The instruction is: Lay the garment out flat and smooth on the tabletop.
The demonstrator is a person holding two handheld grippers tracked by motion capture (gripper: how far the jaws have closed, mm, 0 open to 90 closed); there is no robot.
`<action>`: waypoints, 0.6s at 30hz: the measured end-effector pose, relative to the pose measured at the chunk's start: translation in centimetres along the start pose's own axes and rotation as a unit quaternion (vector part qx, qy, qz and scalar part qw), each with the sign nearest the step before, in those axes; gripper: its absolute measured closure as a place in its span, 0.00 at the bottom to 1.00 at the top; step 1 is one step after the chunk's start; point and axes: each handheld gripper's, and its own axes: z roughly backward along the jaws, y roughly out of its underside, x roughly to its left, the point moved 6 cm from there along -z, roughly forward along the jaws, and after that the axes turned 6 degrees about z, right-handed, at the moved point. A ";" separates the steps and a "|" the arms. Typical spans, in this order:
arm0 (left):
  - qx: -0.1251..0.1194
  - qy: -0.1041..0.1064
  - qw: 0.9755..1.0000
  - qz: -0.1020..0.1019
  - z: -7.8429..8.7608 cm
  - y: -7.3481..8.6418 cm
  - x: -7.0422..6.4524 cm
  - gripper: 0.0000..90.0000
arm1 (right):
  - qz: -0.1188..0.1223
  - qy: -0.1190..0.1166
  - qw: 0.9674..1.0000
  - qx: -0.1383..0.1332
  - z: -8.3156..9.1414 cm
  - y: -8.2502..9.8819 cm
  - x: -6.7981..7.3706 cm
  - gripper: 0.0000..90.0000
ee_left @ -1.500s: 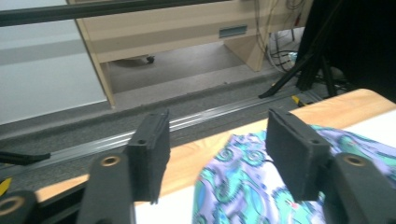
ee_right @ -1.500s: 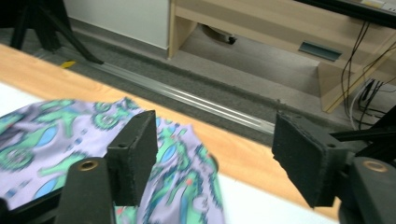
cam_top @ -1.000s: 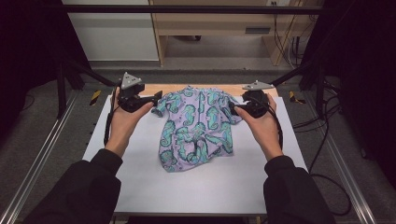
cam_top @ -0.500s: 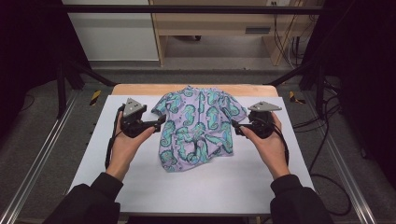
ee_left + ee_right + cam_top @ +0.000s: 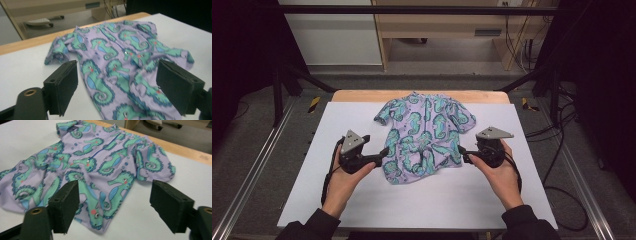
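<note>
Shirt point(image 5: 424, 135) lies flat, collar away from person, hem rumpled.

the shirt point(image 5: 424, 135) is light purple with a pattern of teal seahorses, which have blue bellies, dark outlines and small pink cheeks. it has perhaps a blue line down its front. the table point(image 5: 422, 200) is white, with a light wooden edge point(image 5: 362, 96) at the far side.
</note>
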 end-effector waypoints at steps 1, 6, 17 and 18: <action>0.003 0.000 1.000 -0.003 0.1 0.3 -0.1 0.21 | 0.002 -0.003 1.000 0.003 0.0 0.2 0.3 0.30; 0.020 0.008 1.000 -0.007 0.2 2.0 -0.8 0.26 | 0.012 -0.012 1.000 0.007 -0.3 0.9 1.5 0.36; 0.061 0.016 0.998 -0.013 -2.6 4.2 -2.2 0.35 | 0.020 -0.039 0.998 0.034 -3.2 2.7 3.8 0.53; 0.062 0.016 0.998 -0.014 -2.7 4.3 -2.3 0.34 | 0.022 -0.040 0.998 0.033 -3.4 2.6 3.9 0.54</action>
